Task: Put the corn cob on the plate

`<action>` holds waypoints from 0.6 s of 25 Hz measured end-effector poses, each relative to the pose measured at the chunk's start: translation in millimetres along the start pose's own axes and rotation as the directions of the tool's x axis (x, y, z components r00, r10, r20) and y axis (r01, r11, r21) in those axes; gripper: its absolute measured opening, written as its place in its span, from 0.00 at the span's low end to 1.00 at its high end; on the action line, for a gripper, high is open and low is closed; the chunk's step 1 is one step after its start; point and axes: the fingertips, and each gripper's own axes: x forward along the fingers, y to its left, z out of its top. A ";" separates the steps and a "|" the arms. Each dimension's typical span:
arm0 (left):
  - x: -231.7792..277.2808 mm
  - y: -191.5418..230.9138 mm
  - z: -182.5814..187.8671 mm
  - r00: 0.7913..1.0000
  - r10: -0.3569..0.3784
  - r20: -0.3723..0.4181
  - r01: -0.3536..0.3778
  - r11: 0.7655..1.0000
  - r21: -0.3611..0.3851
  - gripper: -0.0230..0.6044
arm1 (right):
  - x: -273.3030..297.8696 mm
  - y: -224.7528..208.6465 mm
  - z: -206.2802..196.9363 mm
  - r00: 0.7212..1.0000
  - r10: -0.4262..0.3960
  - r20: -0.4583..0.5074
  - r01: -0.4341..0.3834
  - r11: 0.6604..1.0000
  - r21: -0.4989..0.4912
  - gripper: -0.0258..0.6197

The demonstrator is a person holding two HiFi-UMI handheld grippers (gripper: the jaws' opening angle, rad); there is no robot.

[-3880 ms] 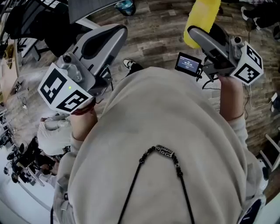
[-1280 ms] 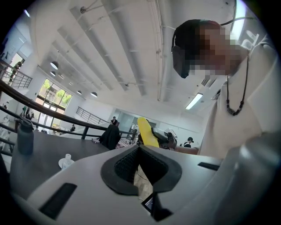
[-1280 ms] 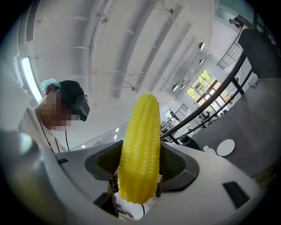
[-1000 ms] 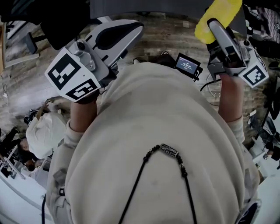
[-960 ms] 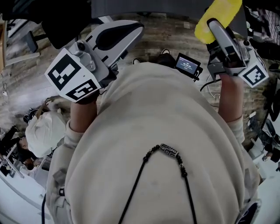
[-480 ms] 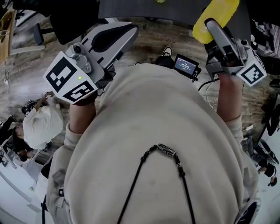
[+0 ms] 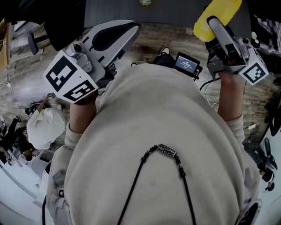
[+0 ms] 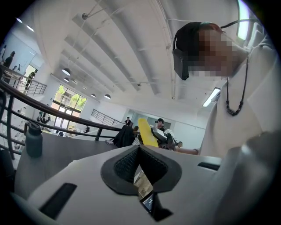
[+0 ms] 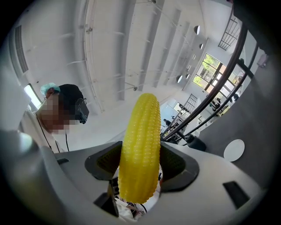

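The yellow corn cob [image 9: 140, 132] stands upright between the pads of my right gripper [image 9: 139, 163], which is shut on it. In the head view the corn cob [image 7: 218, 16] sticks up past the right gripper [image 7: 211, 24] at the top right, over the edge of a dark table [image 7: 167, 11]. A round white plate [image 9: 237, 149] lies on that dark table, seen at the right of the right gripper view. My left gripper [image 8: 139, 151] is shut with nothing in it and is held up at the left [image 7: 125, 31], level with the right one.
A dark water bottle [image 8: 34, 139] stands on the table [image 8: 66, 154] at the left of the left gripper view. A small screen device [image 7: 186, 65] sits by the person's chest. Wooden floor [image 7: 26, 88] and a white bag [image 7: 44, 127] show at the left.
The view has swung so the dark table's edge now fills the top. Both grippers keep their raised pose, and the corn stays in the right one.
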 end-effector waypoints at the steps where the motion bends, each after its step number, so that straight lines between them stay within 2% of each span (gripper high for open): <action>1: 0.0 -1.6 -1.2 1.000 -0.002 -0.004 0.002 1.000 0.000 0.04 | 0.1 0.2 -1.1 1.000 0.001 0.001 -0.001 1.000 0.001 0.46; 7: 8.9 -2.7 -1.8 0.999 -0.047 -0.023 0.047 0.999 0.016 0.04 | -3.1 1.0 0.2 1.000 -0.005 0.030 0.006 0.999 -0.035 0.46; 10: 27.6 -1.6 -23.2 0.997 -0.071 -0.013 0.072 0.997 0.025 0.04 | -23.4 -21.3 -6.4 0.999 -0.019 0.033 0.020 0.998 -0.057 0.46; 15: 47.0 4.4 -52.2 0.995 -0.098 0.002 0.098 0.995 -0.005 0.04 | -52.3 -49.2 -17.0 0.998 -0.046 0.049 0.049 0.997 -0.063 0.46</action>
